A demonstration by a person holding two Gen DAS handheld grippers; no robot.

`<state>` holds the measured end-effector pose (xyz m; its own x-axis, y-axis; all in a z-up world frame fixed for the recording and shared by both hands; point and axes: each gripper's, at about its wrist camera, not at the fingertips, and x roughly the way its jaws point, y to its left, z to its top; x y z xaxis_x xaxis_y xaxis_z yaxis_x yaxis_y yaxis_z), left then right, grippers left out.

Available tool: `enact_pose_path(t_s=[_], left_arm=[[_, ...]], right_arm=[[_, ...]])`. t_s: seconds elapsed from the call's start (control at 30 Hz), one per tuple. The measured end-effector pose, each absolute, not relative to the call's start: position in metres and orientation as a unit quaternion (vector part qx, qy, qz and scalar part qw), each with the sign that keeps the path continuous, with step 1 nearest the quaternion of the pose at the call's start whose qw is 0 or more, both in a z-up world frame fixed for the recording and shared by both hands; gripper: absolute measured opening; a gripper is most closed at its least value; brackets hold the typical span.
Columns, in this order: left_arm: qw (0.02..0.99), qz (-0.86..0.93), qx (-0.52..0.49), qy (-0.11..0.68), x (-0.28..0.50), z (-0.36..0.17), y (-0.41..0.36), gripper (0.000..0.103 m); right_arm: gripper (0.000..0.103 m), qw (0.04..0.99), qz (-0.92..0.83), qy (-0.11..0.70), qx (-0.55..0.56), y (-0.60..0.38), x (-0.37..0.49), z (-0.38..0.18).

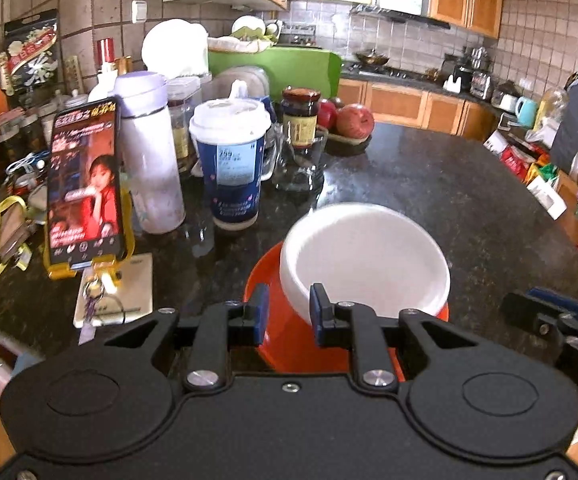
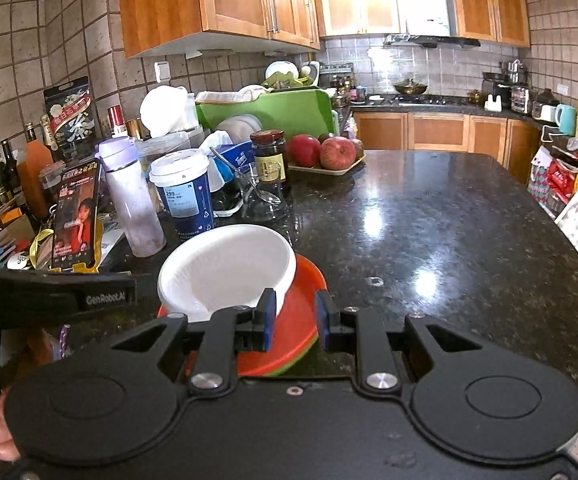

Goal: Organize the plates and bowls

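Basically both grippers share one load: the white bowl (image 1: pixel 363 260) sits tilted in the orange plate (image 1: pixel 285 336), and the pair hangs just above the dark granite counter (image 2: pixel 429 232), near its front edge

Left gripper (image 1: pixel 288 314) is clamped across the bowl's near rim, with one blue pad outside the wall and one inside. That rim pinch explains the tilt, since the bowl is held from one side only and leans on the plate

Right gripper (image 2: pixel 296 320) takes the plate's rim from the other side. Its pads (image 2: pixel 269 316) stand narrow with the orange edge running between them, so it reads as clenched on the plate, though actual pad contact is hard to confirm. A green edge shows under the orange one, possibly a second plate, can't tell

Judgement: two grips keep the nested set from sliding apart while it travels, and the plate acts as a tray under the bowl

The clutter on the left matters, because the propped phone (image 1: pixel 85 184), the lavender bottle (image 1: pixel 151 152) and the lidded cup (image 1: pixel 233 164) stand close to the bowl. The right half of the counter is bare, likely the safer set-down zone
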<state>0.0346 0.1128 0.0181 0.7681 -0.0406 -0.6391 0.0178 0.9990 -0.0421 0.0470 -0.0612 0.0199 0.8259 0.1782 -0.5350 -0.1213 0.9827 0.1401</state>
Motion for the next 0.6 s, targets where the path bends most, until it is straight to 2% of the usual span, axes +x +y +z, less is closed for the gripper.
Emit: enact_pose_path(t_s=[0.6], left_arm=[[0.936,-0.022,-0.003,0.350,-0.022,0.008,0.104,0.029]], right_arm=[[0.023,0.960,0.041,0.273,0.044,-0.054,-0.015,0.013]])
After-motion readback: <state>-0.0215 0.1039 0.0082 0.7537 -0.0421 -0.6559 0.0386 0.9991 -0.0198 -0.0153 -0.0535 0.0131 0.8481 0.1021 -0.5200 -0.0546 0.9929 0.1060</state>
